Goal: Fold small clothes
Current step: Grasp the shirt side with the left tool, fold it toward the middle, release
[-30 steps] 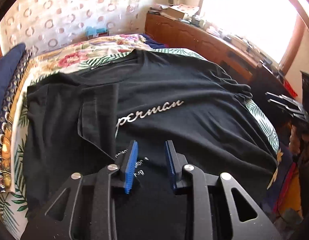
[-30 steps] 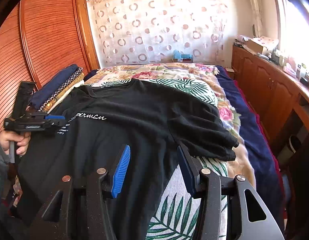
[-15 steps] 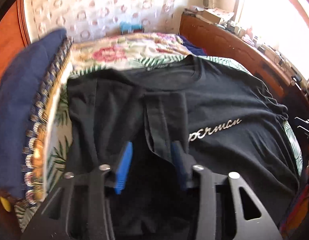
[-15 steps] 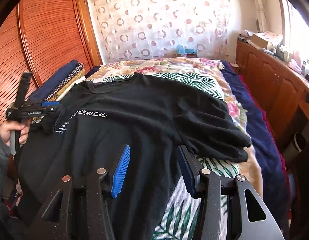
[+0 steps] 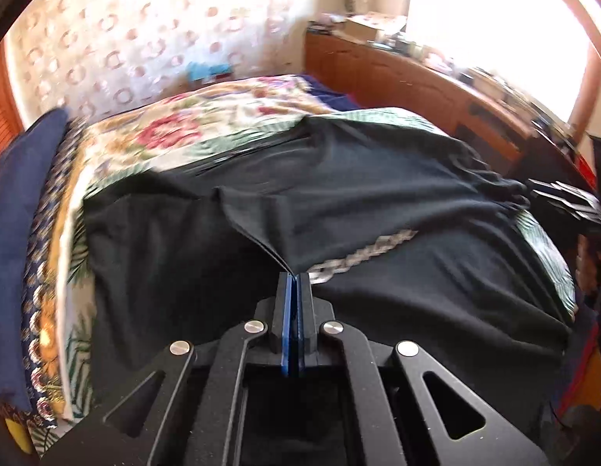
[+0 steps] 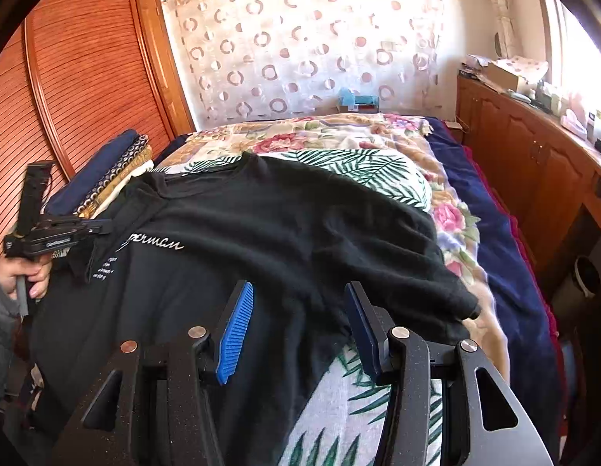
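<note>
Your black cotton T-shirt with white script lettering [image 6: 261,240] lies spread front-up on the palm-leaf and flower patterned bedspread [image 6: 370,171]. Your left gripper [image 5: 293,277] has just closed and is clamped on a folded edge of the shirt beside the lettering, the cloth lifted into a ridge. Your right gripper [image 6: 298,310] hovers over the shirt's lower part, near its right sleeve, its blue pads apart with nothing between them.
</note>
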Motion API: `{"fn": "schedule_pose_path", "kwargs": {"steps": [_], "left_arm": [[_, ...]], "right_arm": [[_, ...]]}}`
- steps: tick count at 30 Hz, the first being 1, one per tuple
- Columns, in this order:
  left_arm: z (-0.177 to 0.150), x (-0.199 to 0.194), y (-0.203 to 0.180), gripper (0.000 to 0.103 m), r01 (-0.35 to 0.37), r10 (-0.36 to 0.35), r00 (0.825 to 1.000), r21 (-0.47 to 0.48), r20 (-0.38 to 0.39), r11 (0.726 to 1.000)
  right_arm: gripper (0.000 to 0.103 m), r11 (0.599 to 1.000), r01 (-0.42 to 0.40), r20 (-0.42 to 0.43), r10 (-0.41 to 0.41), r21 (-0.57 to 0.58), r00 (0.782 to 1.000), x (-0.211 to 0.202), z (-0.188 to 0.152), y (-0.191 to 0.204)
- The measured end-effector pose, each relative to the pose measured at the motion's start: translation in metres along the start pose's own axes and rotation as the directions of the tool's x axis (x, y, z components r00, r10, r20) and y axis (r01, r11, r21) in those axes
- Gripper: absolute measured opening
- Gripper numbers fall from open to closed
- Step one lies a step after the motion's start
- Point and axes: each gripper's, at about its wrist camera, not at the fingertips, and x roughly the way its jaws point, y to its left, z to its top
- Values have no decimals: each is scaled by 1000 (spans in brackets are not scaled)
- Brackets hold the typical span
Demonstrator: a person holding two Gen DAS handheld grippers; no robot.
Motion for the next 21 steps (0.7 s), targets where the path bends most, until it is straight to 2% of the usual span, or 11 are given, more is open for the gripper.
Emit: {"fn": "schedule_pose_path", "kwargs": {"steps": [2, 3, 4, 5, 7, 9, 11, 12, 13, 15, 21], "left_arm": [[3, 3, -15, 4, 24, -24, 1000, 39, -18, 999], [4, 4, -18, 9, 37, -35, 999, 47, -25, 998], [6, 5, -22, 20, 55, -53, 998, 55, -27, 997], [6, 3, -24, 25, 71, -70, 997, 62, -21, 996], [9, -2, -27, 47, 100, -100, 995, 64, 4, 993], [12, -9, -27, 48, 122, -123, 992, 62, 25, 991], [16, -14, -23, 49, 111, -113, 992, 50, 48, 993], [17, -16, -21, 52, 108, -111, 992, 43, 54, 993], [19, -16, -18, 65, 106, -108, 992, 36, 59, 994], [19, -16, -13, 81, 76, -79, 994, 36, 75, 996], [8, 11, -3, 81, -10, 9, 1000, 36, 20, 999]], "right_arm": [[51, 1000, 10, -2, -10, 8, 1000, 2, 0, -3], [51, 1000, 15, -3, -15, 11, 1000, 2, 0, -4], [51, 1000, 21, -6, -21, 15, 1000, 3, 0, -7], [51, 999, 27, -9, -27, 20, 1000, 3, -1, -9], [51, 999, 42, -17, -41, 28, 999, 3, -1, -12], [51, 998, 58, -21, -57, 34, 998, 3, -1, -15], [51, 996, 78, -29, -77, 45, 997, 2, -1, -19], [51, 995, 87, -30, -85, 49, 996, 2, -1, -20], [51, 994, 96, -32, -95, 55, 995, 2, -1, -21], [51, 991, 112, -39, -110, 67, 993, 2, 0, -23], [51, 983, 155, -75, -148, 97, 986, 9, 5, -30]]}}
